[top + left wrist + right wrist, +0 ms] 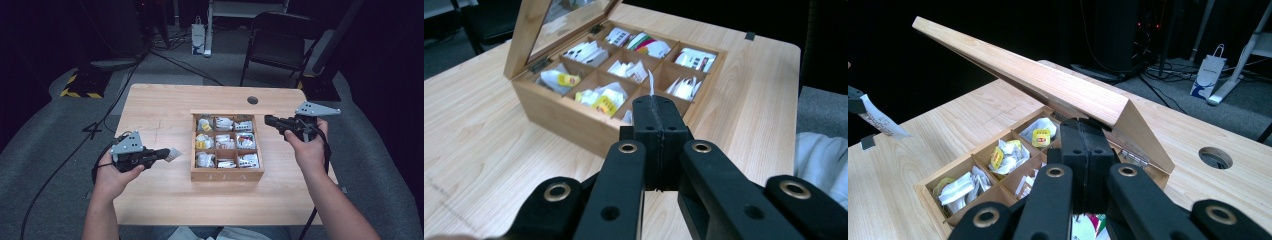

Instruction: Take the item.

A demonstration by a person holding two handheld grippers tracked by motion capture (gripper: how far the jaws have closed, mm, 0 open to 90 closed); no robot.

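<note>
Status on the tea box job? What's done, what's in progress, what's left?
Done: the tea box has its lid up, and one tea bag packet is out, left of the box. In hand: the left gripper is shut on that packet above the table; the right gripper is shut beside the box's far right corner. Left: setting the packet down; all nine compartments hold packets.

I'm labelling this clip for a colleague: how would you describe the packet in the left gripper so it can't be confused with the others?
Start at the wooden tea box in the middle of the table, then look just left of it. There the left gripper pinches one small white tea packet in its shut jaws. It is the one packet outside the box, held above the tabletop.
</note>
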